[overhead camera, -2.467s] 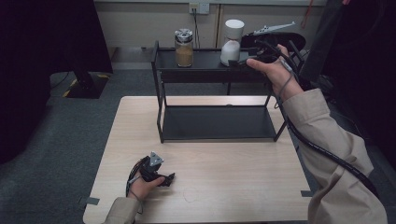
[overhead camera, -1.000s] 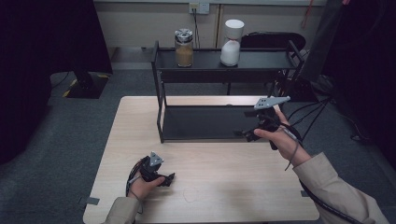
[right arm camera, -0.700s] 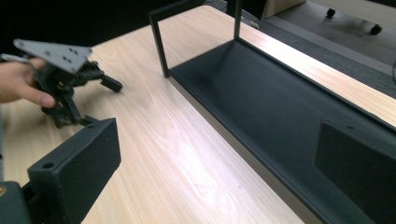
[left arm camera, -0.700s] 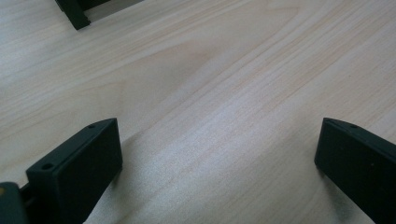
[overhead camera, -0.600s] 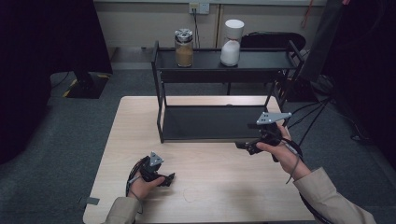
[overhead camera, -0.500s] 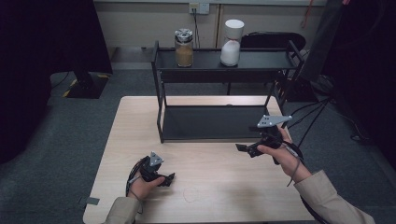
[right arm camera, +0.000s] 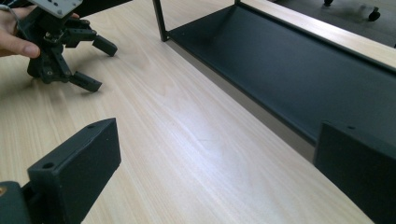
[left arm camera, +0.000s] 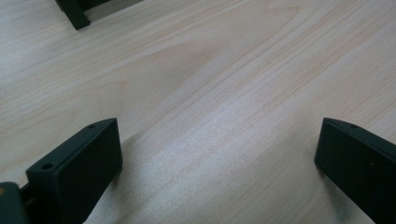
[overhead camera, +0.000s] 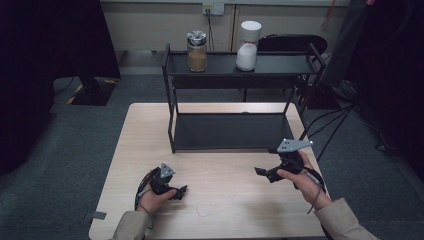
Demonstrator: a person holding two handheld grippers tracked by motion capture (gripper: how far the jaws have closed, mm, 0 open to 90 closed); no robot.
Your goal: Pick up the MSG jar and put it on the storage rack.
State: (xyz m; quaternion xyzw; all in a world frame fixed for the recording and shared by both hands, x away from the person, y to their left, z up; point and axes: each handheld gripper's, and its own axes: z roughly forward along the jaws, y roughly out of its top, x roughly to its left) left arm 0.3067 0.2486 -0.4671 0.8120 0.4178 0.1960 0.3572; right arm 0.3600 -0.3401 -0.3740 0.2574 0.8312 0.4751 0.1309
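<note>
My left gripper (overhead camera: 181, 191) rests low at the table's front left, held in a hand, jaws wide apart over bare wood; it is open (left arm camera: 217, 144) with nothing between the jaws. My right gripper (overhead camera: 262, 174) hovers over the table's front right, just ahead of the black shelf rack (overhead camera: 240, 145), and points left. It is also open (right arm camera: 217, 149) and empty. The right gripper view takes in the left gripper (right arm camera: 93, 60) farther off and the rack's lower tier (right arm camera: 289, 60).
The rack's top tier (overhead camera: 280, 65) carries a glass jar with brown contents (overhead camera: 197, 51) and a white container (overhead camera: 248, 46). One rack foot (left arm camera: 74, 14) stands near the left gripper. Cables trail off the table's right side. Grey carpet surrounds the wooden table (overhead camera: 225, 200).
My right gripper came down from the top tier beside the white container to low over the table's front right. The left gripper has stayed put.
</note>
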